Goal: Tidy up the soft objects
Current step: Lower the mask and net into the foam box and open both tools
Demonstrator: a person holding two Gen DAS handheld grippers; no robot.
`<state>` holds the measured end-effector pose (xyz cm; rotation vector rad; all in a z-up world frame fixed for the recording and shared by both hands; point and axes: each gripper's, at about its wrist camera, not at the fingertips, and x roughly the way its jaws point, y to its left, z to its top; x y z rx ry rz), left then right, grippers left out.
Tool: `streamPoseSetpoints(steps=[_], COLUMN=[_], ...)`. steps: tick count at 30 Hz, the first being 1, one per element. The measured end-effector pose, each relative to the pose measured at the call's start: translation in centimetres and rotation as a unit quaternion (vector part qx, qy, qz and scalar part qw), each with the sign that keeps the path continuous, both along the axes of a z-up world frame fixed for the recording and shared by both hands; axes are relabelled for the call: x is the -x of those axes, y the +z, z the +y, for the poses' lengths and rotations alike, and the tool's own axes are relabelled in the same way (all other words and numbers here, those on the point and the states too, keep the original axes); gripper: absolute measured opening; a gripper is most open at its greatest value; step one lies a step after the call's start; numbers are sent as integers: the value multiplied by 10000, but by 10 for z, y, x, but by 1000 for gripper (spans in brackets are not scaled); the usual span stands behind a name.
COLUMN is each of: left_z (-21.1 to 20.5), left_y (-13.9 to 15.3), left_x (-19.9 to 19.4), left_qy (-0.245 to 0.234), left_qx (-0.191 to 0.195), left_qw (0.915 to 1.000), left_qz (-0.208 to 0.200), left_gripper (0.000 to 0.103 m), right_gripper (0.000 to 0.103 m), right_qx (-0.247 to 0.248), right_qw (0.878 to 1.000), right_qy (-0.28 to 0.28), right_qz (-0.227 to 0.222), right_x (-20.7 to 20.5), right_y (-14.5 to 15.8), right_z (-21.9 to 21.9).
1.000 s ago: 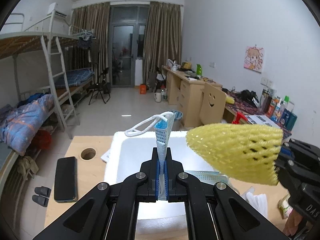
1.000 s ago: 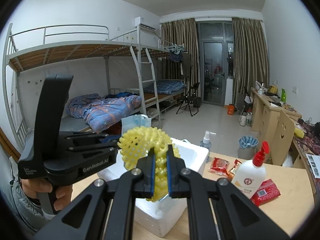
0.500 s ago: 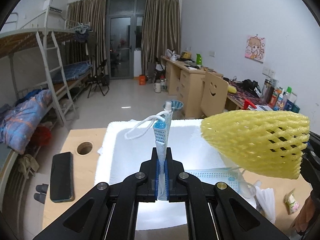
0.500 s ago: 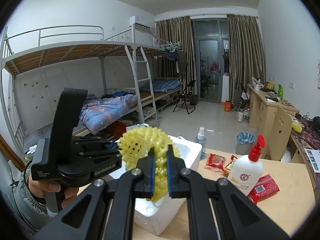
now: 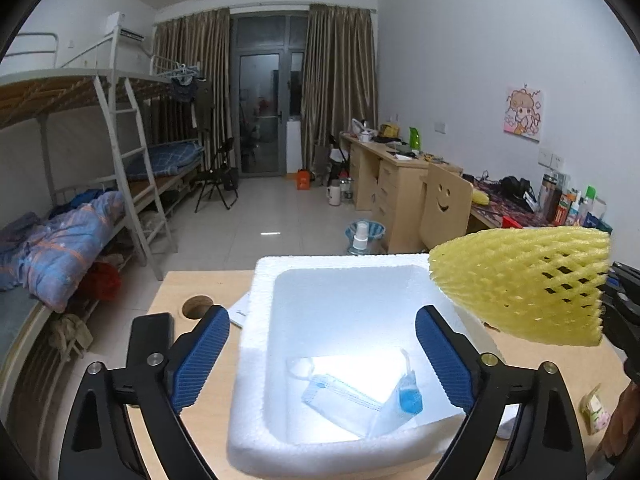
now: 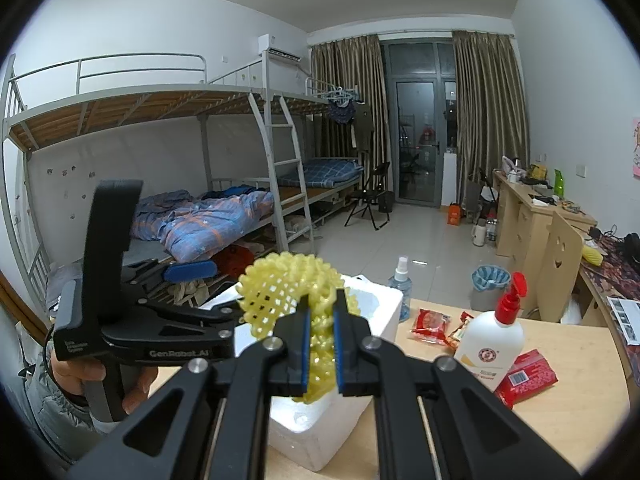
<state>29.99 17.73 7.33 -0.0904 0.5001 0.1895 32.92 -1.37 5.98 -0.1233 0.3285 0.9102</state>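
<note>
Dorm room setup, bunk beds on the left, desks along the right wall, and a wooden table (image 5: 192,432) up close with a white foam box (image 5: 256,360) on it. Two face masks (image 5: 360,396) are lying in the near end of the box. The left gripper (image 5: 320,356) hangs over it with jaws spread wide and nothing in them, so the mask drop looks done to me. The right gripper (image 6: 320,340) has its jaws pinched on a yellow foam net sleeve (image 6: 292,292), held up over the box's right rim. Next move is probably swinging that sleeve over the opening, lowering it, then letting go. It's springy, so I'd release low or it might bounce out.
</note>
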Motion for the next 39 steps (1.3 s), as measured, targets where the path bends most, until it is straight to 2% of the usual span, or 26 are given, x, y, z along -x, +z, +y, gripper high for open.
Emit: streamPoseSetpoints(steps=[4, 13, 27, 35, 36, 39], left_z=[4, 22, 46, 52, 52, 52], left_y=[4, 18, 20, 17, 17, 17], left_x=[14, 47, 72, 76, 76, 76], left_qy=[140, 471, 891, 914, 912, 936], left_qx=[-60, 27, -15, 4, 1, 25], left_qw=[9998, 9978, 9946, 9946, 9946, 9942], left_qz=[-146, -472, -530, -498, -499, -524], left_gripper=[103, 103, 103, 103, 103, 103], right_gripper=[12, 12, 12, 13, 20, 56], right_qx=[42, 130, 417, 511, 514, 470], right_qw=[10000, 9995, 9974, 9971, 9973, 9977], right_qy=[61, 252, 445, 349, 284, 217], right_qz=[13, 141, 375, 447, 441, 438], right_x=[-1, -10, -25, -30, -31, -30], right_y=[-2, -6, -19, -20, -20, -18], right_z=[4, 15, 47, 55, 54, 54])
